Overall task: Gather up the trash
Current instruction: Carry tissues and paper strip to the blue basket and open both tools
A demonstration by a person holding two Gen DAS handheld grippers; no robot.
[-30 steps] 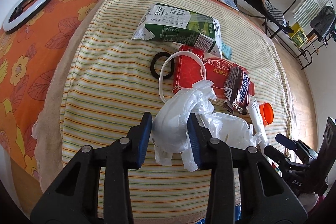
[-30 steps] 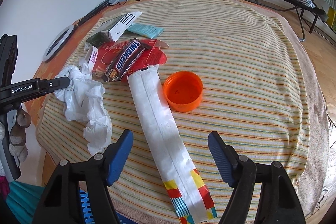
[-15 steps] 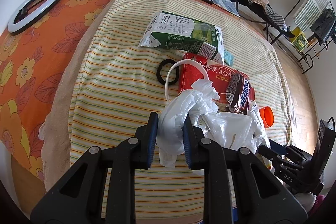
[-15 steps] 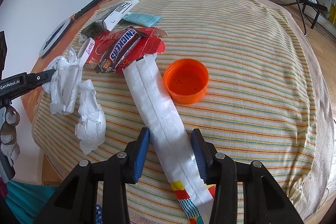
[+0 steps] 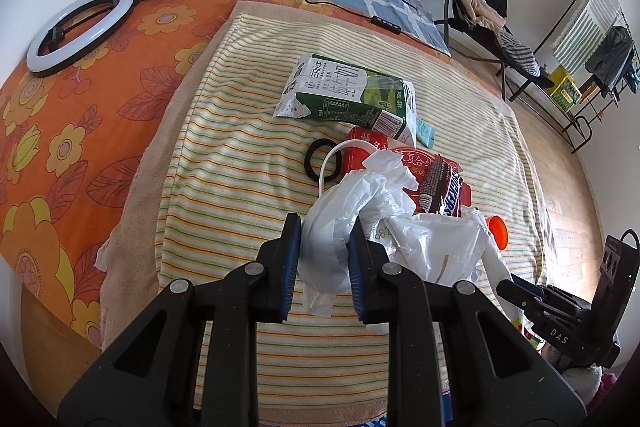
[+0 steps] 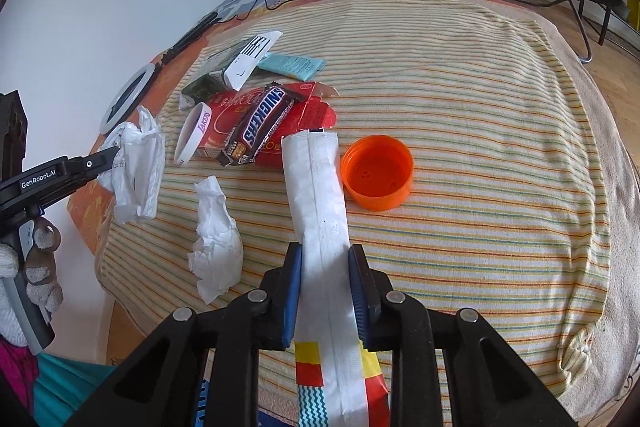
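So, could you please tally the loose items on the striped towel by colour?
White: 4 – plastic bag, crumpled tissue, long wrapper, wristband
Red: 1 – flattened box
Orange: 1 – cap
Brown: 1 – Snickers bar
Green: 1 – carton
Teal: 1 – sachet
Black: 1 – ring
Total: 10

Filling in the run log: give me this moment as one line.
left tongs: shut on white plastic bag | right tongs: shut on long white wrapper | orange cap: on striped towel
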